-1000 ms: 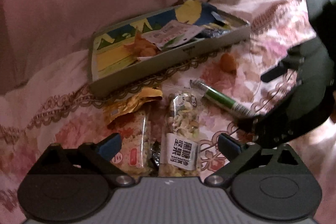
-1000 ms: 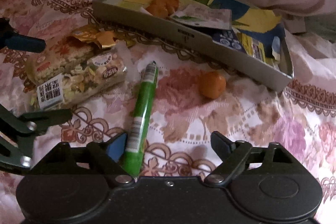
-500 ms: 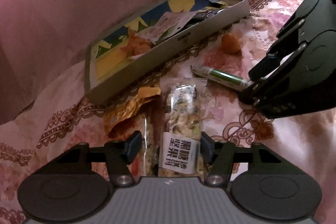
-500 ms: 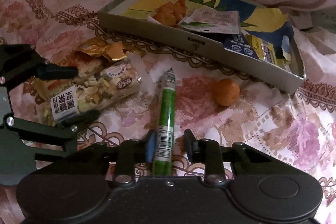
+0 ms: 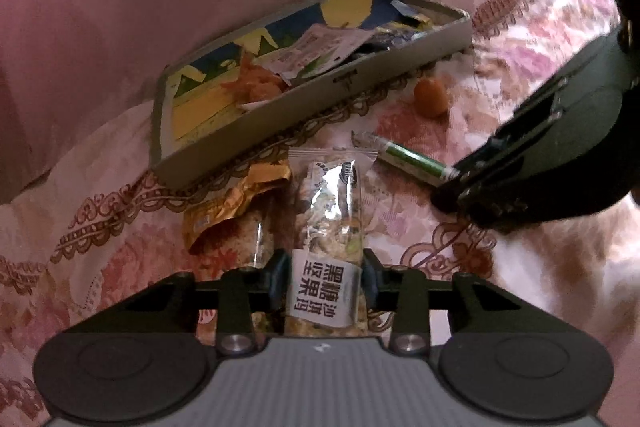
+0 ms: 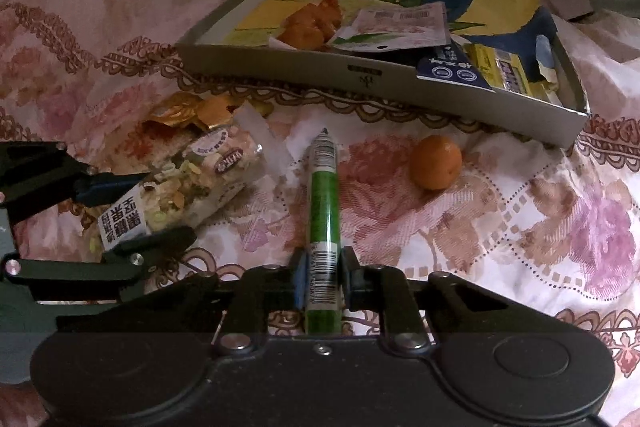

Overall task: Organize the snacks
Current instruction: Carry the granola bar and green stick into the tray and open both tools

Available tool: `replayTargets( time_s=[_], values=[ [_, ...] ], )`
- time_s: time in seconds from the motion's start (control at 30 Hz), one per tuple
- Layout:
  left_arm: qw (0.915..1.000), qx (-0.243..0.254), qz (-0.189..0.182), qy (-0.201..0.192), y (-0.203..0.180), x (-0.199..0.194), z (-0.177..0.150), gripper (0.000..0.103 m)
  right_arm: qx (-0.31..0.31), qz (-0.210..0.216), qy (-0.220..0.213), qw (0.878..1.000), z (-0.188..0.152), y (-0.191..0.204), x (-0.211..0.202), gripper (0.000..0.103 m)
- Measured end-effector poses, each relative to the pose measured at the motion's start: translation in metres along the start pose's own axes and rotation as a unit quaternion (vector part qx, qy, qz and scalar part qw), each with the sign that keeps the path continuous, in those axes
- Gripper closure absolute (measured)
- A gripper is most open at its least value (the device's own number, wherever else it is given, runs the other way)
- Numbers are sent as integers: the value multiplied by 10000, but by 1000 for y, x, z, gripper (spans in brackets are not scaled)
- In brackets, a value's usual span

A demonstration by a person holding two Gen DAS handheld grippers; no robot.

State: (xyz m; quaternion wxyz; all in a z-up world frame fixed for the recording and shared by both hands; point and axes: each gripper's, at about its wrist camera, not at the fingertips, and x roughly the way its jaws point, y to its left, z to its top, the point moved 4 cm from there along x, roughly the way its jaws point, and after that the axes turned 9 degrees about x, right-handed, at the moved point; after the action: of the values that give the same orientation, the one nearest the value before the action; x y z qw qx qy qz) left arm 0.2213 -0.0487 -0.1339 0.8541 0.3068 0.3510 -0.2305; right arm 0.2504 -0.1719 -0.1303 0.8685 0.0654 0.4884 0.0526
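Reaching low over bedspread (image 6: 500,235), L gripper (image 5: 325,281) jaws pinching nut bar (image 5: 332,223), R gripper (image 6: 323,283) pinching green tube (image 6: 323,203).

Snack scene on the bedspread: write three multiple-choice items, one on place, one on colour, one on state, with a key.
1. Where does the small orange fruit lie?
A. in the tray
B. on the bedspread beside the tray
C. in the left gripper

2. What colour is the stick snack?
A. green
B. blue
C. red

3. The left gripper is:
A. open
B. shut on the nut bar
C. out of view

Key: 1 B, it sits outside the tray wall; 2 A, green wrapper; 3 B, jaws press the bar's sides.
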Motion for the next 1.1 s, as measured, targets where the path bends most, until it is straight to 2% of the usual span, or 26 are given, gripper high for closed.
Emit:
replayTargets(
  time_s=[0.33, 0.63, 0.8, 0.93, 1.1],
  values=[
    [9963, -722, -162, -425, 18, -21, 7, 61, 223, 143, -530, 9982, 5, -7, -35, 84],
    [9884, -1217, 40, -909, 39, -39, 16, 61, 74, 399, -1531, 9874, 21, 0, -72, 84],
    [9807, -1634, 282, -1035, 68, -44, 32, 61, 111, 555, -1819, 9817, 50, 1, -79, 84],
    [9729, -1967, 597, -1058, 101, -34, 51, 61, 295, 773, -1735, 9814, 79, -1, -75, 84],
    [9621, -2338, 864, -1108, 139, -12, 75, 61, 439, 848, -1855, 9780, 119, -1, -58, 84]
  ],
)
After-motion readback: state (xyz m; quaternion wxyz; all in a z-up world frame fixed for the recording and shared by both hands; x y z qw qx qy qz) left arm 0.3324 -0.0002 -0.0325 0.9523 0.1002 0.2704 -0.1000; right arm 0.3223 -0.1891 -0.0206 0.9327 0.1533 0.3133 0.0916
